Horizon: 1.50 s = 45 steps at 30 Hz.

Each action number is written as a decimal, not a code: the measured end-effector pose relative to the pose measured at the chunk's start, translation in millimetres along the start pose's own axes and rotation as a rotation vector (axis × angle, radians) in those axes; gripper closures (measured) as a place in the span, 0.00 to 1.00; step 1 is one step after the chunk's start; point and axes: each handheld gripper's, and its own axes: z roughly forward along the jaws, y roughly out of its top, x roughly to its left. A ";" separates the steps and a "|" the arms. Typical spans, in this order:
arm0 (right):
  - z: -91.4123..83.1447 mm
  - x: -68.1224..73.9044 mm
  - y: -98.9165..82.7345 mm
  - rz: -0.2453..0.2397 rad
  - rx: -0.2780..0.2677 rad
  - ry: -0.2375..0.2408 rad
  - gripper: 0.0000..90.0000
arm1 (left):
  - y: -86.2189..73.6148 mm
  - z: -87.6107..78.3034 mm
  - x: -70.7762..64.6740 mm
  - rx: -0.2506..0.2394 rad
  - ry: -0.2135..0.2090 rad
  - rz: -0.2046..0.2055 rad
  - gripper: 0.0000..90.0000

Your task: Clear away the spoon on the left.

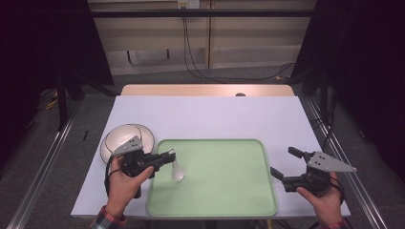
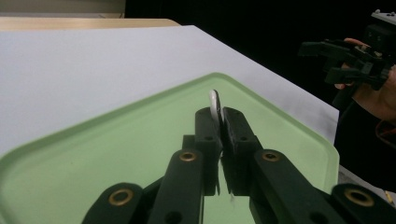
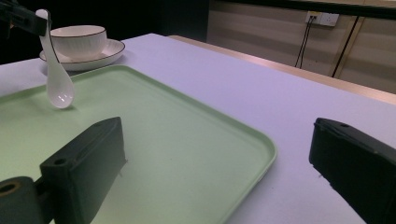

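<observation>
White glossy ceramic soup spoon (image 1: 176,169) is pinched by its handle in the left gripper (image 1: 168,156) over the pale green plastic tray (image 1: 229,191).

The spoon is hung bowl-down from the pressed-together jaws, its rounded bowl seen at or just above the tray's surface near the left edge; whether contact is made cannot be told. In the left gripper view the handle's white tip (image 2: 214,105) is seen clamped between the two black pads. The right gripper (image 1: 282,164) is held at the tray's right edge with its jaws spread wide and nothing between them. A white ribbed bowl with a dark rim (image 3: 78,41) is seated on a matching white saucer (image 3: 109,50), just beyond the tray's left corner on the white-covered table (image 1: 210,117).
</observation>
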 end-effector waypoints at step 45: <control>-2.8 2.0 -2.0 -0.004 0.007 0.006 0.04 | -9.2 28.0 16.7 0.009 -0.006 0.025 0.89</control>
